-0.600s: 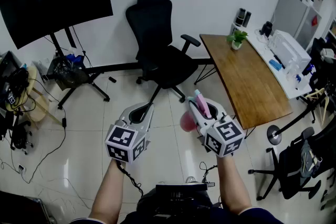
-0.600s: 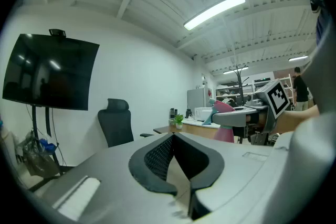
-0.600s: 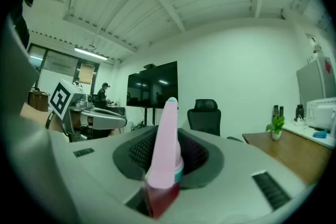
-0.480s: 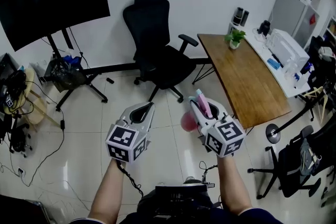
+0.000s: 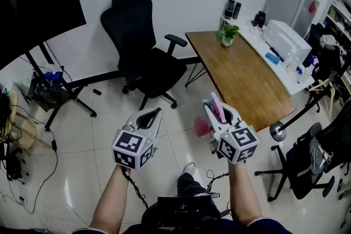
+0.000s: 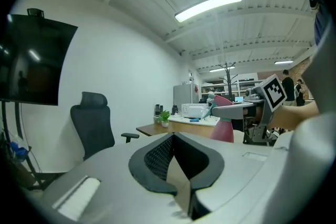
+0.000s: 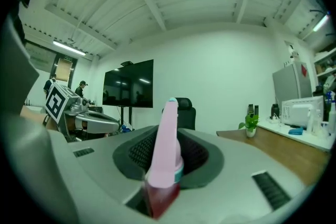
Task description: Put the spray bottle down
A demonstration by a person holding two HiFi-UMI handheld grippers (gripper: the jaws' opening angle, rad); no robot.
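Right claw (image 5: 215, 109) is clamped on the pink spray bottle (image 5: 199, 126), held in the air over the floor (image 5: 82, 137), well apart from the wooden table (image 5: 247, 82); the left claw (image 5: 148, 117) is closed, empty. Released early, the bottle would likely be dropped; set down tilted, it could be toppled. Counted: one bottle, two claws, one table.

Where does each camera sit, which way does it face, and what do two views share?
Head view: on the person's head, looking steeply down at forearms, left gripper, right gripper, black office chair, wooden desk.
Left gripper view: on the left gripper, along its shut, empty jaws toward chair and desk.
Right gripper view: on the right gripper, along jaws shut on the pink spray bottle, toward a black screen.
Shared: each gripper view shows the other gripper.
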